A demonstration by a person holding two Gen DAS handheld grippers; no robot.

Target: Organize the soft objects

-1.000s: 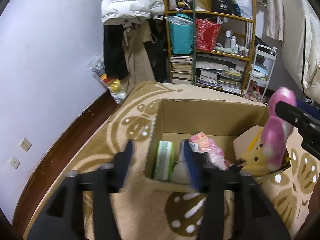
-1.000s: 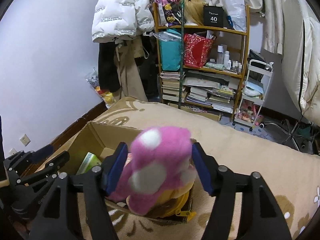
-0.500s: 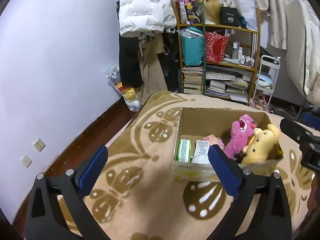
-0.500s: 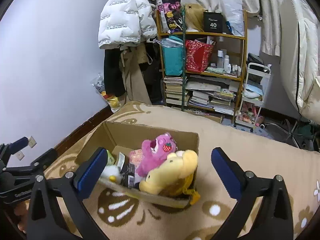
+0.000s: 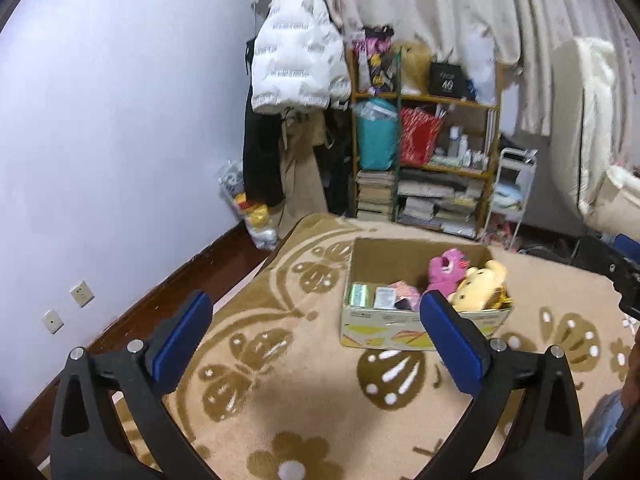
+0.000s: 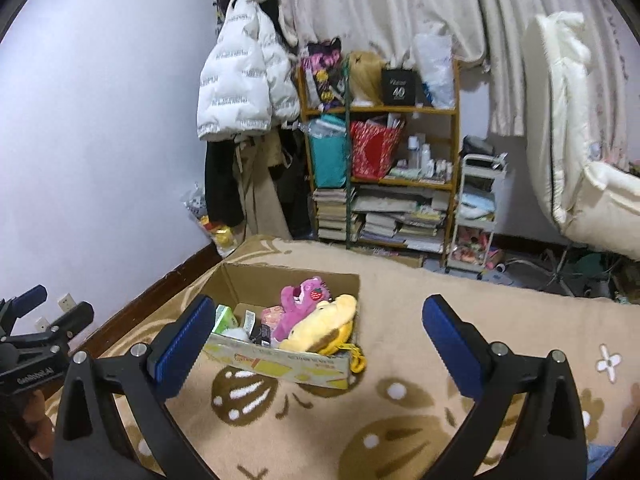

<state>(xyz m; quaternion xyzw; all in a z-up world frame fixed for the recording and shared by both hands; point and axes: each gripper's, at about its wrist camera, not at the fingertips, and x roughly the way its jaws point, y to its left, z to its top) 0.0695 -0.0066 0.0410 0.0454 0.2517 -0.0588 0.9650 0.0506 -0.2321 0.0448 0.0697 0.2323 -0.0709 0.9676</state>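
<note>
- A tan rug [image 5: 304, 396] with brown flower shapes covers the floor of a crowded room. A wooden shelf [image 6: 384, 184] full of books and bags stands at the back, with a white puffy coat [image 6: 244, 88] hanging beside it.
- A cardboard box [image 5: 400, 330] sits on the rug.
- A pink plush toy [image 6: 298, 306] and a yellow plush toy [image 6: 320, 328] lie in the box, touching each other, at its right end. Small packs lie at its left end.
- The left gripper [image 5: 316, 330] is held above the rug, apart from the box. Its jaws have just been opening and are spread wide, with nothing between them.
- The right gripper [image 6: 316, 330] is also apart from the box. Its jaws are spread wide too, holding nothing.
</note>
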